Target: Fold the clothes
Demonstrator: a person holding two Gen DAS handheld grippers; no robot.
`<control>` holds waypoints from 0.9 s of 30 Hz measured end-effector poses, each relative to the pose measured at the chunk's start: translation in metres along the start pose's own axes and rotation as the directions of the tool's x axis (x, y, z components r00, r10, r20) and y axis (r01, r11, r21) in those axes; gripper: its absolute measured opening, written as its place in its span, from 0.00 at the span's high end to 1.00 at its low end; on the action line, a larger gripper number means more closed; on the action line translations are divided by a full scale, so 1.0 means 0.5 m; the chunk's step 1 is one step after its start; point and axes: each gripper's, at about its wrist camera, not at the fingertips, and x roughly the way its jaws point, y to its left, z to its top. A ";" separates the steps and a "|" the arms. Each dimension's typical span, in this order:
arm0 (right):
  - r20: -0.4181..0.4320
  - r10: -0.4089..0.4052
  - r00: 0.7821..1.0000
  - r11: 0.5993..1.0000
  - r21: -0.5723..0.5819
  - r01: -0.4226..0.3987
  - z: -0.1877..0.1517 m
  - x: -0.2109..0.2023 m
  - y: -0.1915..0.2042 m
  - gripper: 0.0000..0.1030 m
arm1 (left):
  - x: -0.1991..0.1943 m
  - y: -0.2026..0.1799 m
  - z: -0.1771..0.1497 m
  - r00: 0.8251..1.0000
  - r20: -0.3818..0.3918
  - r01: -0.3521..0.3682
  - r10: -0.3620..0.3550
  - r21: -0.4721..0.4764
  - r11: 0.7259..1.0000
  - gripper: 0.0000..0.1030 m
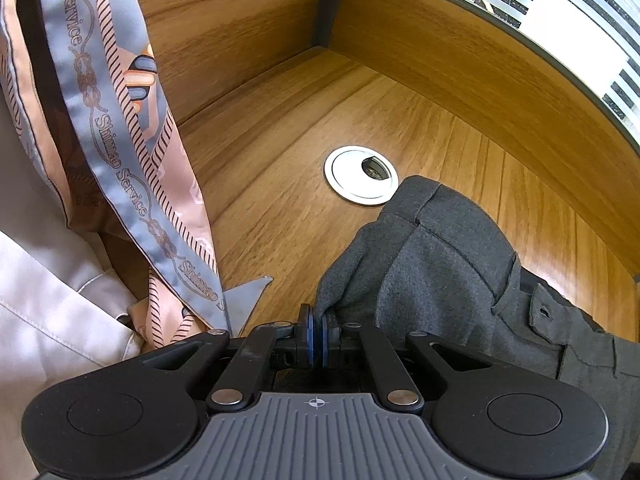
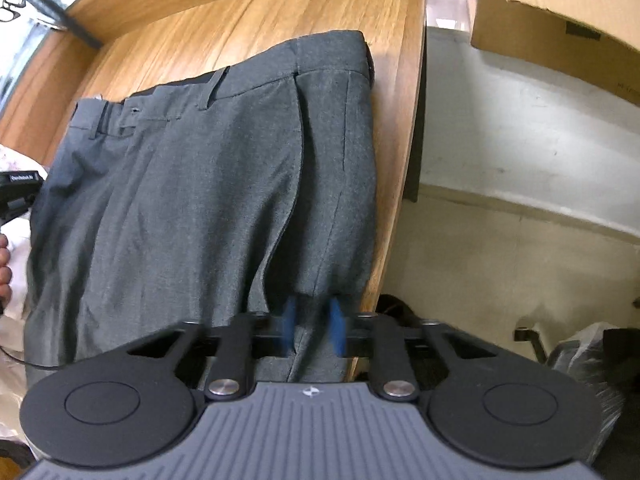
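I'm pinching a bunched fold of the grey trousers (image 1: pixel 436 248) in my left gripper (image 1: pixel 319 334), pads closed on the cloth. My right gripper (image 2: pixel 314 326) is sitting parted around the trouser fabric near the desk's right edge, pads blurred, not yet clamping. The trousers are lying on the wooden desk (image 2: pixel 192 12), waistband toward the back panel, right side running along the right edge. Fold looks partway: one end lifted, the rest flat. Room: bare wood toward the back corner around the cable grommet (image 1: pixel 361 175); patterned scarf (image 1: pixel 132 152) and pale garment (image 1: pixel 48 280) are crowding the left side.
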 end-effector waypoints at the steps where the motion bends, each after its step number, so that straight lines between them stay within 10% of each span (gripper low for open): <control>1: 0.004 0.008 1.000 1.000 0.012 -0.008 0.000 -0.003 -0.004 0.98 | 0.000 -0.001 0.000 1.000 0.000 -0.003 0.003 0.005 1.000 0.94; 18: 0.040 -0.035 0.999 0.999 -0.004 0.035 0.002 -0.054 -0.105 0.97 | 0.006 -0.012 0.003 0.999 0.032 -0.024 0.023 0.059 0.998 0.94; 23: 0.114 -0.024 0.993 0.993 -0.111 0.036 0.021 -0.092 -0.086 0.66 | -0.019 0.013 0.005 0.990 0.063 0.128 -0.128 0.007 0.992 0.89; 27: 0.161 -0.001 0.987 0.984 -0.175 0.030 0.068 -0.111 -0.074 0.65 | -0.037 0.031 0.024 0.968 0.104 0.233 -0.227 -0.050 0.971 0.80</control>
